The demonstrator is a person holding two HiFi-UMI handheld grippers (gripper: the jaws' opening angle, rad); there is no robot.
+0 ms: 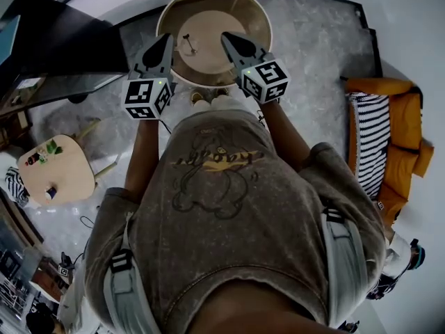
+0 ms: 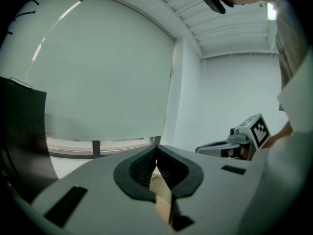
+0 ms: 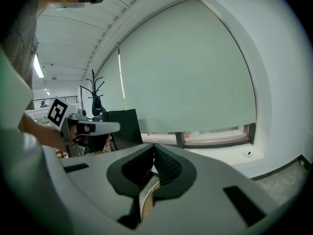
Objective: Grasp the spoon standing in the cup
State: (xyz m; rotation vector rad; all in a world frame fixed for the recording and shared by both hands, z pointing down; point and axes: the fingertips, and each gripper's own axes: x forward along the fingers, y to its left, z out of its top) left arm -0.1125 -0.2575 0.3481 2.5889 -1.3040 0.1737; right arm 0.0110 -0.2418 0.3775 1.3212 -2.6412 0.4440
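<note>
A round wooden table point(image 1: 240, 9) with a raised rim stands in front of me. On its top sits a small dark cup with a thin spoon point(image 1: 188, 45) standing in it, too small to see in detail. My left gripper point(image 1: 167, 39) hovers over the table's left side, just left of the cup, jaws shut and empty. My right gripper point(image 1: 226, 37) hangs to the cup's right, also shut with nothing in it. In the left gripper view the left gripper point(image 2: 156, 148) shows closed tips; the right gripper view shows the right gripper point(image 3: 153, 146) the same. Neither gripper view shows the cup.
A black panel point(image 1: 55, 40) stands at the left. A small wooden side table point(image 1: 59, 176) with small items lies lower left. An orange seat with a striped cushion point(image 1: 372, 141) is on the right. A coat stand point(image 3: 95, 89) and a blinded window point(image 3: 195, 72) lie beyond.
</note>
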